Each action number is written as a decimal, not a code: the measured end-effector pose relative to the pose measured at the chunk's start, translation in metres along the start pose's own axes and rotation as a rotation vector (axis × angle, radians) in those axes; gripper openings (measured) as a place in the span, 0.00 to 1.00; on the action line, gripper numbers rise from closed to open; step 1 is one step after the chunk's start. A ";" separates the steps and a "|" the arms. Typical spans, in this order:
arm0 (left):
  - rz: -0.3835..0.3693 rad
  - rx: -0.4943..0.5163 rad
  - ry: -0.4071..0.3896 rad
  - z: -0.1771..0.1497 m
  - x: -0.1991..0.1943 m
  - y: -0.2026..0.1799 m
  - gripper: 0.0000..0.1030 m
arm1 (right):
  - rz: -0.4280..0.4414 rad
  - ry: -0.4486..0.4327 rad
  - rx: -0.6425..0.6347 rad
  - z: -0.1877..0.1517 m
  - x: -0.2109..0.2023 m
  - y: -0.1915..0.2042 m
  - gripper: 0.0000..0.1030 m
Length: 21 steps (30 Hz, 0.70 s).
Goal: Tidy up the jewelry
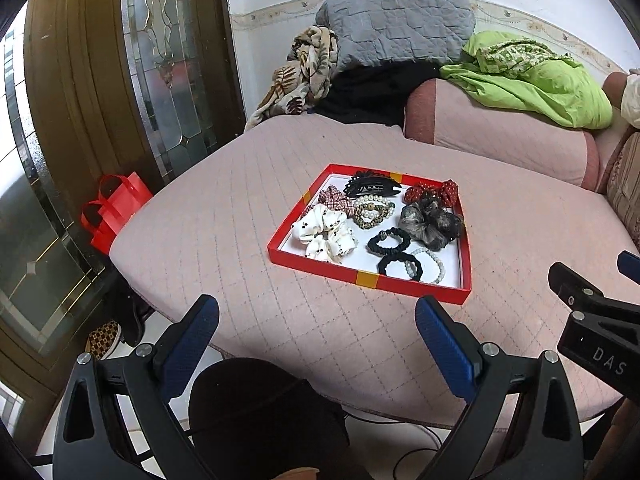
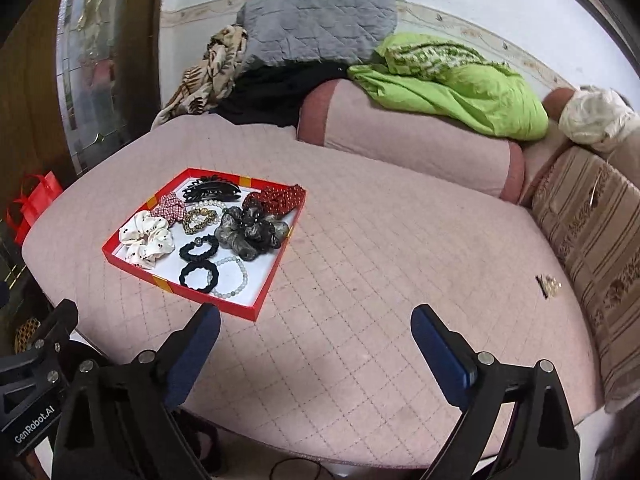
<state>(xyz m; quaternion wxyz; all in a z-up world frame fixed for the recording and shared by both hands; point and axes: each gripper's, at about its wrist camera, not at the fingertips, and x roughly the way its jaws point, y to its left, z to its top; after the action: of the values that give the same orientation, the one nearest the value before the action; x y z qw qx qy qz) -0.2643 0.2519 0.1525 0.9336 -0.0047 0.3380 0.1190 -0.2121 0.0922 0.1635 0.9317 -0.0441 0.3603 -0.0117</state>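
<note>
A shallow red tray [image 1: 362, 278] [image 2: 224, 304] sits on the pink quilted cushion [image 1: 224, 224] [image 2: 380, 240]. It holds a white dotted scrunchie [image 1: 322, 234] [image 2: 146, 236], black hair ties [image 1: 400, 266] [image 2: 198, 276], a pearl bracelet [image 1: 434, 262] [image 2: 236, 276], a grey scrunchie [image 1: 430, 222] [image 2: 250, 232], a red scrunchie [image 2: 280, 198] and a black claw clip [image 1: 370, 186]. A small gold hair clip [image 2: 548, 284] lies alone on the cushion at the right. My left gripper [image 1: 316, 344] and right gripper [image 2: 316, 348] are both open and empty, short of the tray.
A pink bolster [image 2: 412, 144], green cloth [image 2: 460, 88], grey pillow [image 2: 316, 24] and patterned blanket [image 1: 304, 72] lie at the back. A striped sofa back [image 2: 592, 240] stands right. A red bag [image 1: 116, 208] and wooden glass door [image 1: 100, 80] are at left.
</note>
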 end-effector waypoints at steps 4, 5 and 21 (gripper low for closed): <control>-0.006 -0.005 0.011 -0.001 0.001 0.003 0.95 | 0.000 0.010 -0.017 -0.002 0.000 0.005 0.97; -0.011 -0.011 0.018 -0.002 0.003 0.004 0.95 | 0.001 0.004 -0.023 -0.003 -0.001 0.006 0.97; -0.001 -0.009 0.062 -0.007 0.011 0.001 0.95 | 0.024 0.018 -0.051 -0.008 0.005 0.010 0.97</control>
<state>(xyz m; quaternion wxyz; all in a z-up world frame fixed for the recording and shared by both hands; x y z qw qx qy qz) -0.2601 0.2544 0.1403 0.9227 -0.0126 0.3660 0.1200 -0.2139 0.1015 0.1538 0.9270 -0.0632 0.3695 0.0085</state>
